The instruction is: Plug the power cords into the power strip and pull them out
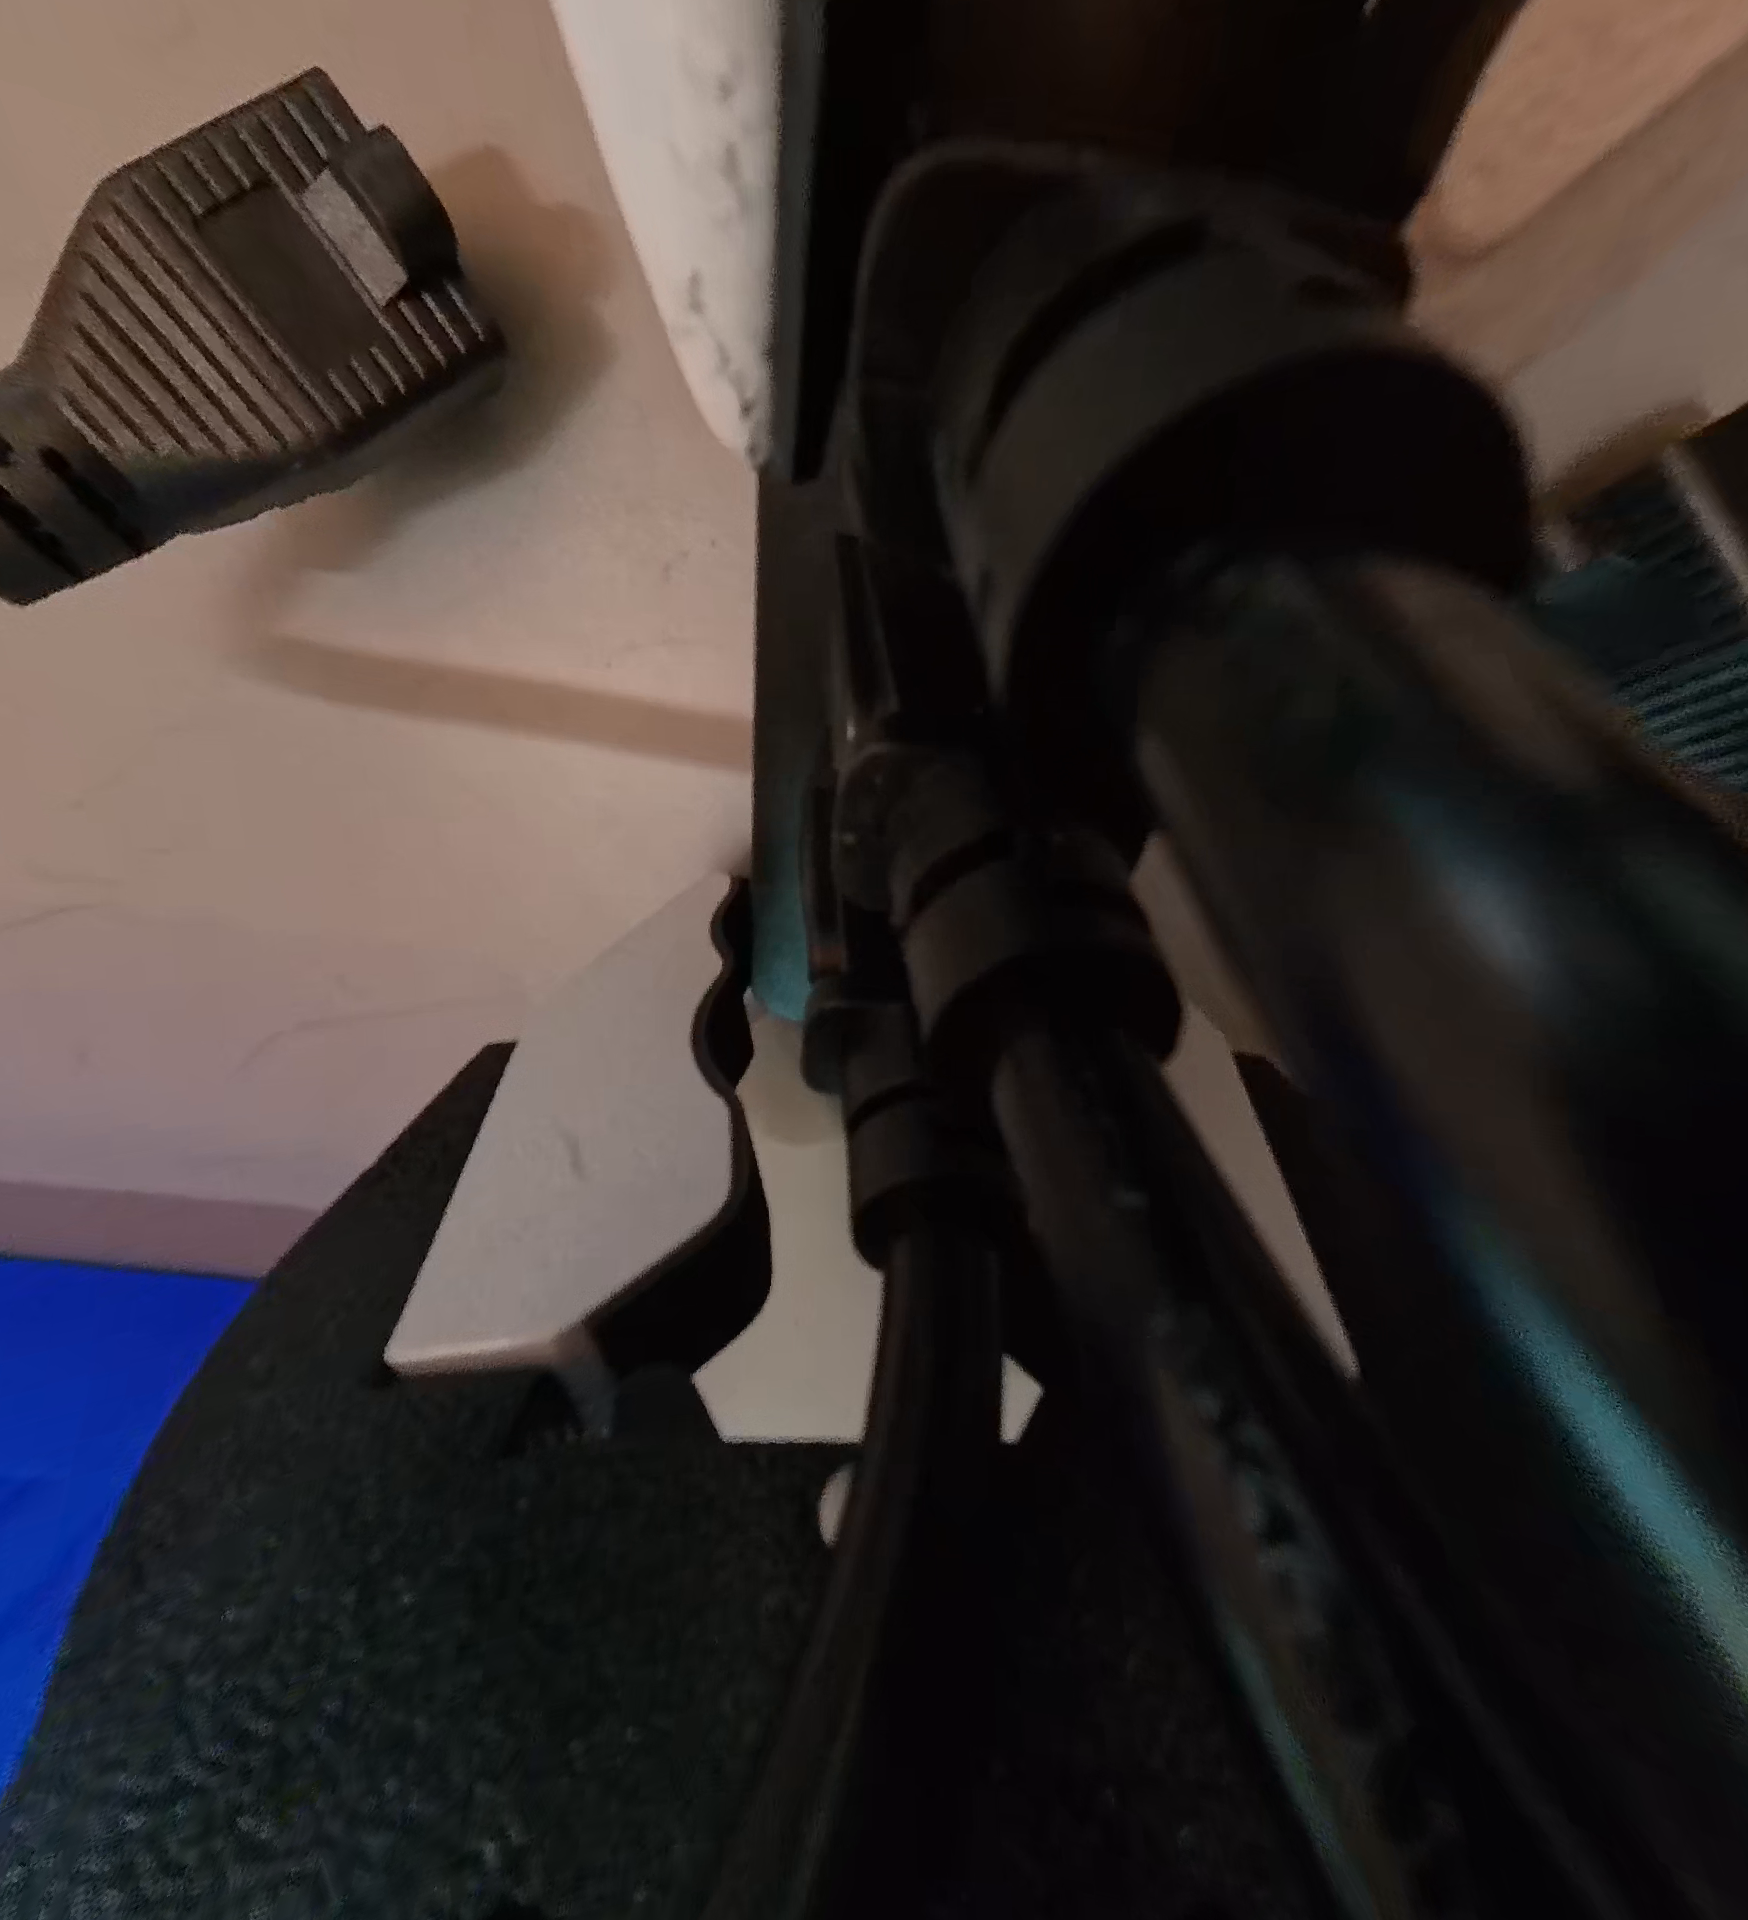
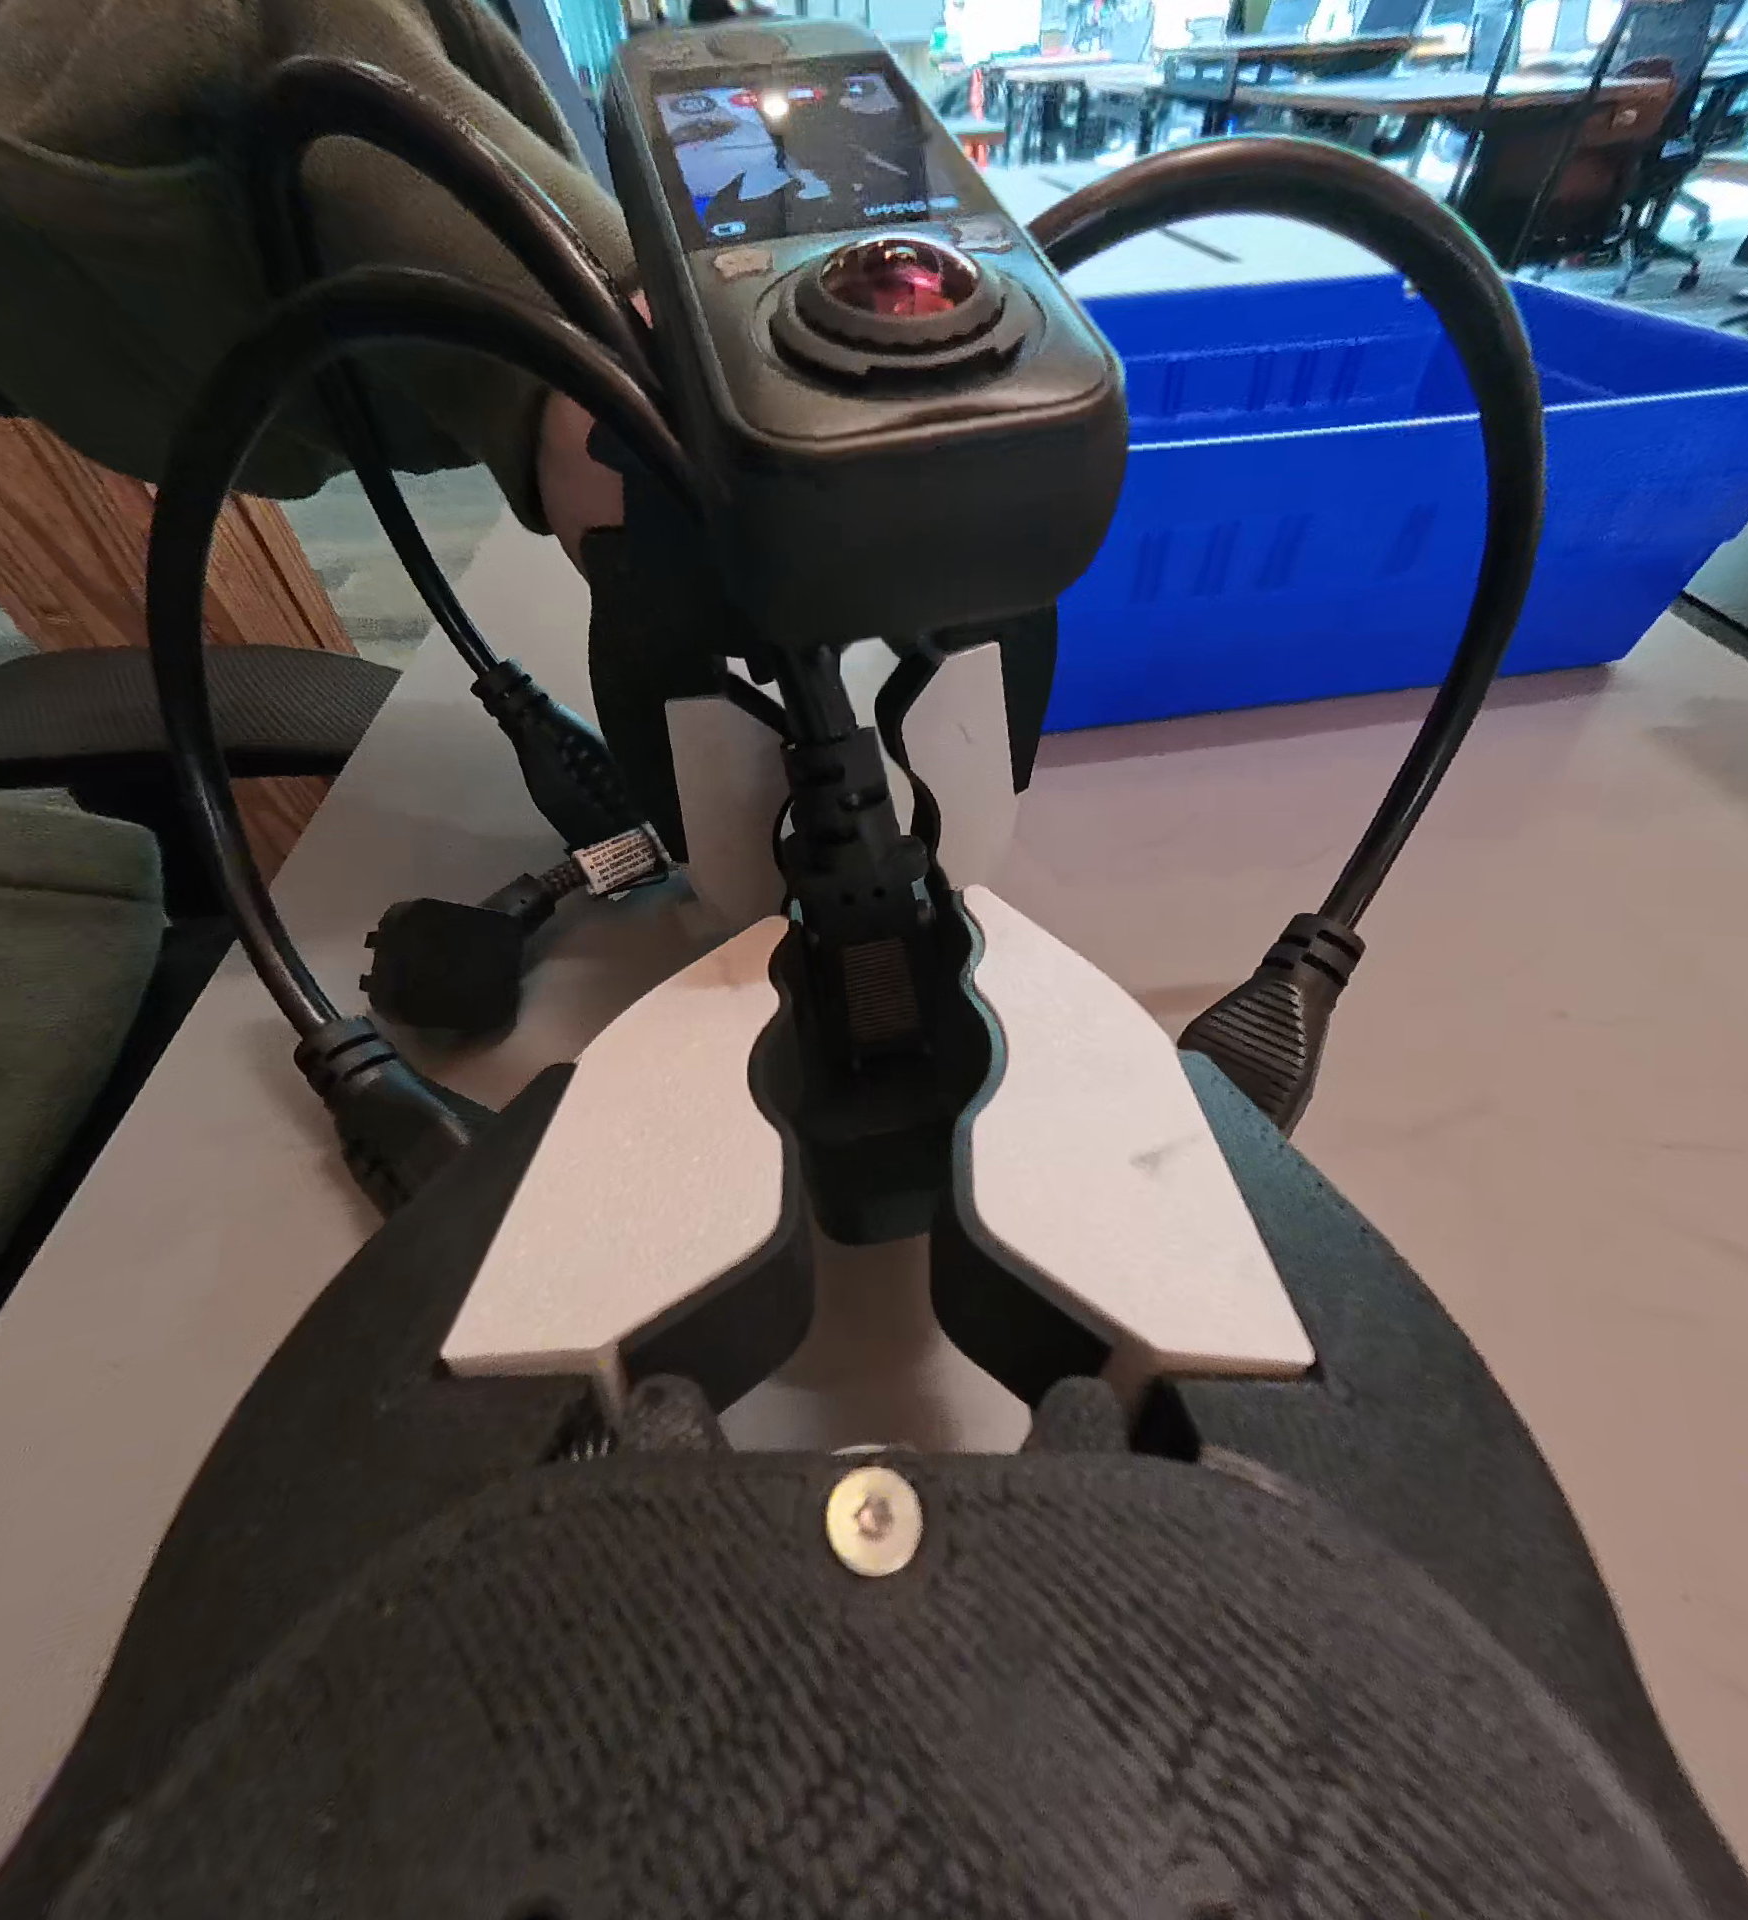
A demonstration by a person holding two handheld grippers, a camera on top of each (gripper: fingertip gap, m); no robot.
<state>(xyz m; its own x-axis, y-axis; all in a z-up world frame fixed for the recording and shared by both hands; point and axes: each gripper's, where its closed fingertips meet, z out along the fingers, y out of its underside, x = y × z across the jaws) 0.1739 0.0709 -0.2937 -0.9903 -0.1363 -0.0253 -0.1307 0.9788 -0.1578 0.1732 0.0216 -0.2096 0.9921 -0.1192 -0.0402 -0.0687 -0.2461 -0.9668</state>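
Pale marble-look table top carries everything. Big blue plastic bin sits at the far side, behind the grippers. The right gripper, black body with white finger plates, is closed on a black ribbed plug body pinched between its wavy jaw edges. Facing it, the left gripper with its black camera unit on top meets the same plug-and-cord assembly from the other end; in its own wrist view only 1 white finger is clear, the other side hidden by dark blurred cords, so can't tell its opening for sure. 2 thick black power cords arch up: one loops right and ends in a ribbed plug on the table beside the right gripper, another loops left down to a plug. A loose black ribbed connector lies on the table in the left wrist view. No power strip clearly visible.
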